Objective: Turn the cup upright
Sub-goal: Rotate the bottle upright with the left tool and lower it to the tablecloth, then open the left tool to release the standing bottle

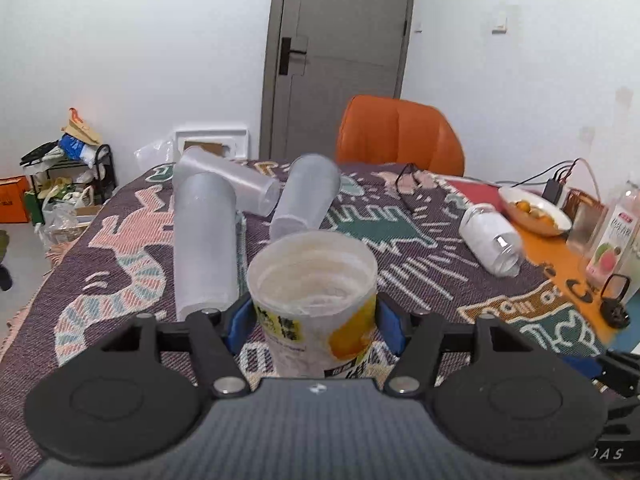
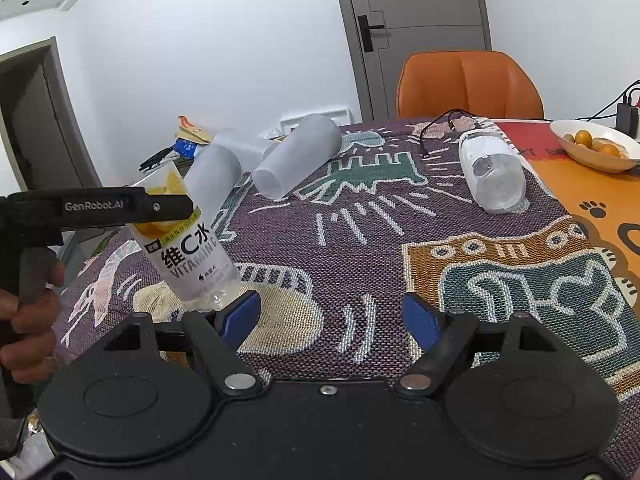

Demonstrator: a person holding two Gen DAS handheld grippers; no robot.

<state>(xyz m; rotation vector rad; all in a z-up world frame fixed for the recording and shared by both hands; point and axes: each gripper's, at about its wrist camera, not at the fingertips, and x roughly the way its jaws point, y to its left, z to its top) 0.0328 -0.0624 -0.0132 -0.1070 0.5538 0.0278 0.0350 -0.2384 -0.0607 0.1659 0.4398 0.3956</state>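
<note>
My left gripper (image 1: 314, 316) is shut on a clear plastic cup with a yellow and white Vitamin C label (image 1: 316, 292). The cup's open mouth points up and slightly away. In the right wrist view the same cup (image 2: 188, 248) stands tilted, its base on or just above the patterned cloth, with the left gripper's black finger (image 2: 160, 206) across its upper part. My right gripper (image 2: 332, 318) is open and empty, low over the cloth to the right of the cup.
Three frosted cups (image 1: 204, 240) (image 1: 308, 196) (image 1: 228, 176) lie on their sides on the cloth (image 2: 360, 216). A clear cup with a white label (image 2: 494, 168) lies at the right. A bowl of fruit (image 2: 596, 144), cables, a drink bottle (image 1: 616, 236) and an orange chair (image 2: 468, 84) stand beyond.
</note>
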